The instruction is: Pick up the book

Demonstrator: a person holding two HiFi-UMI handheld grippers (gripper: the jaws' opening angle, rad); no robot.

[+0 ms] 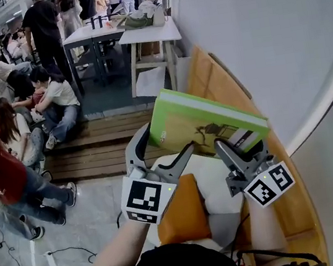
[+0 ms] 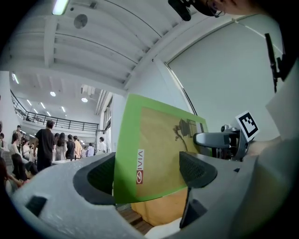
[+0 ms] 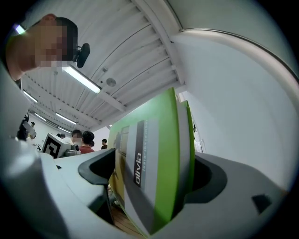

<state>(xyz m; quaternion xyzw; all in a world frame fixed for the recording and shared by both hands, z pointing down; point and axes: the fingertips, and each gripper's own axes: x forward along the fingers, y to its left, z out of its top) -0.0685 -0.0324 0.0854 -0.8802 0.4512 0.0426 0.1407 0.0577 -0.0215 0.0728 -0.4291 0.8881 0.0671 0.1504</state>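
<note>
**Operator:** Where is the book [image 1: 209, 118] sitting, and what is each claw doing?

**Checker:** It is hanging clear in the air, above the orange cushion [image 1: 182, 213] that is lying below both claws. The right claw [image 3: 154, 173] is clamping across the book's thickness, with a pad pressing each cover. The left claw [image 2: 148, 173] is standing wide apart, with the book's lower corner filling the gap between its pads. Firm pressure there is not confirmable.

**Operator:** What is threatening the hold?

**Checker:** In my judgement, one narrow clamp near an end is carrying most of the weight. The book is tilting, so it is likely to pivot or slide out toward the left claw if the two claws drift apart. Spreading the left claw further risks removing the support under the corner.

**Operator:** What is each view adding?

**Checker:** The head view is showing both claws and the cushion together. Only the right gripper view is showing the pads meeting the covers. Only the left gripper view is showing the printed cover facing that claw.
</note>
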